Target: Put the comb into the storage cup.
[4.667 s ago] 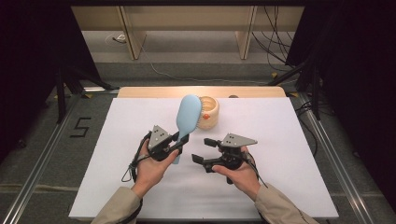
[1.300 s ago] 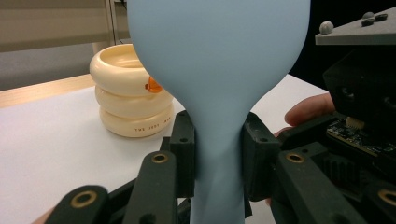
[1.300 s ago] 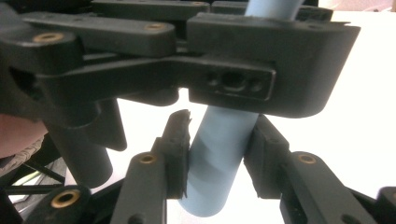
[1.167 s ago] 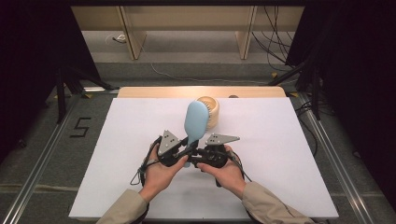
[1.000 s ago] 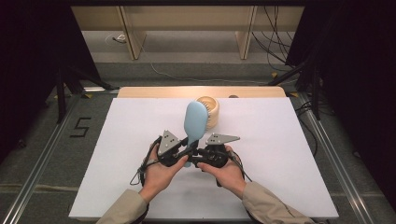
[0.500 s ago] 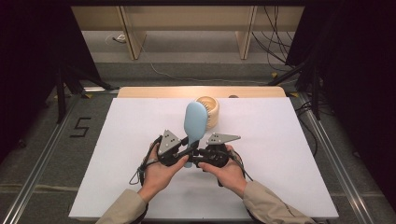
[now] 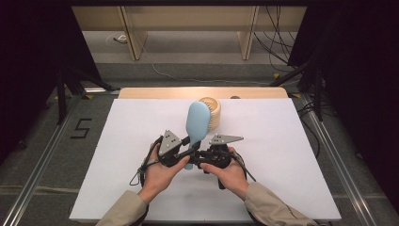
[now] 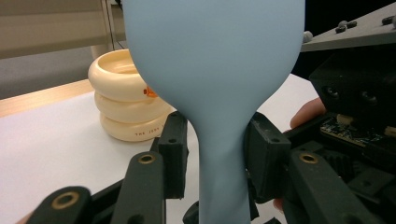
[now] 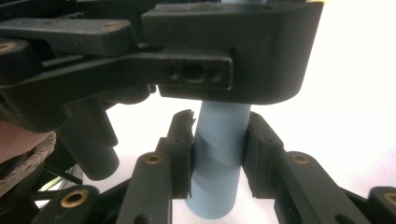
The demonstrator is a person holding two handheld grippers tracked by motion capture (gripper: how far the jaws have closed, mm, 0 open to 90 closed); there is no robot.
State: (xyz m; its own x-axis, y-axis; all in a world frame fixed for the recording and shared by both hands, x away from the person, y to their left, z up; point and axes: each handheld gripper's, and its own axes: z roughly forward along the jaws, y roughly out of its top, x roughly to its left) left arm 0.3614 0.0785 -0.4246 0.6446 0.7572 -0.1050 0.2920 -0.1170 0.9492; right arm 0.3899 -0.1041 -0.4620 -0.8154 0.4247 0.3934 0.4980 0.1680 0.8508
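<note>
Versus the earliest frame, both grippers had come together at table centre; back then the right gripper [image 7: 201, 154] was apart and empty, the left alone carrying the brush. Left gripper [image 7: 184, 151]: jaws had just been opening, brush neck between them, small gaps at the pads [image 8: 173, 154] in the left gripper view, so not pressing. Right gripper clamped on the brush handle end, pads [image 9: 183, 154] tight against it. Light blue hairbrush [image 7: 196, 123], smooth matte plastic, oval head, round tapering handle, stood near upright above white table [image 7: 291, 155]. Cream ribbed round container [image 7: 212, 113] just behind it, glossy, stacked-ring shape.
</note>
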